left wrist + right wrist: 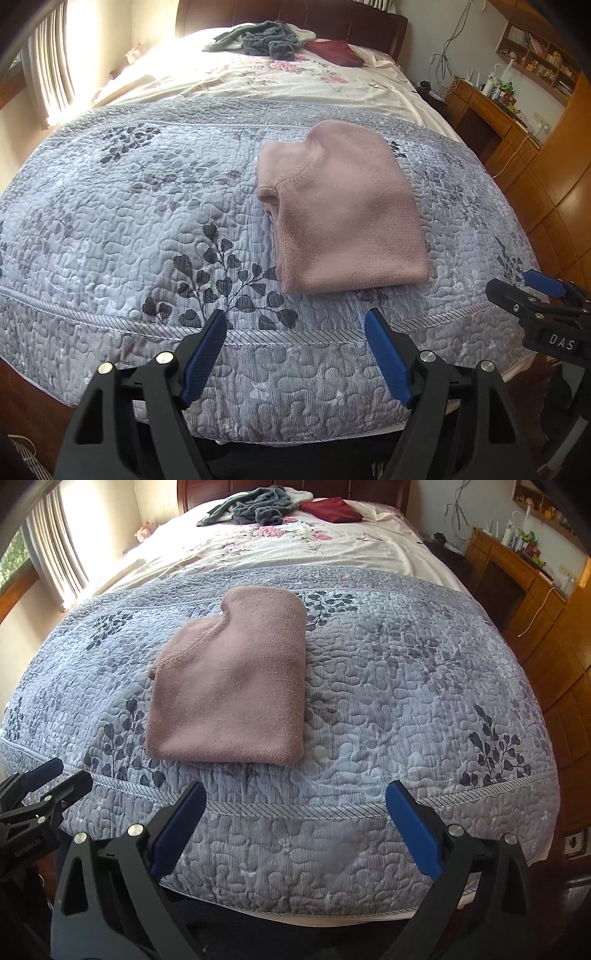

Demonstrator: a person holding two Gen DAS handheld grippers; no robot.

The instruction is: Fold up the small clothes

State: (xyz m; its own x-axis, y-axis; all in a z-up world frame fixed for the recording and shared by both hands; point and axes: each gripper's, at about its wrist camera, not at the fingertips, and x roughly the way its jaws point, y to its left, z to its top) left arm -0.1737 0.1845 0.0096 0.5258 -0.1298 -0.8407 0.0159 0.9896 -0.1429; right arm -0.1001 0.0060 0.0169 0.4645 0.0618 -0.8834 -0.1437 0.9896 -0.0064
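While folded, pink sweater lies lengthwise | collar toward headboard

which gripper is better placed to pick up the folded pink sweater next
Left, marginally. The pink sweater lies nearly straight ahead of the open left gripper; from the open right gripper it lies off to the left. Neither touches it.
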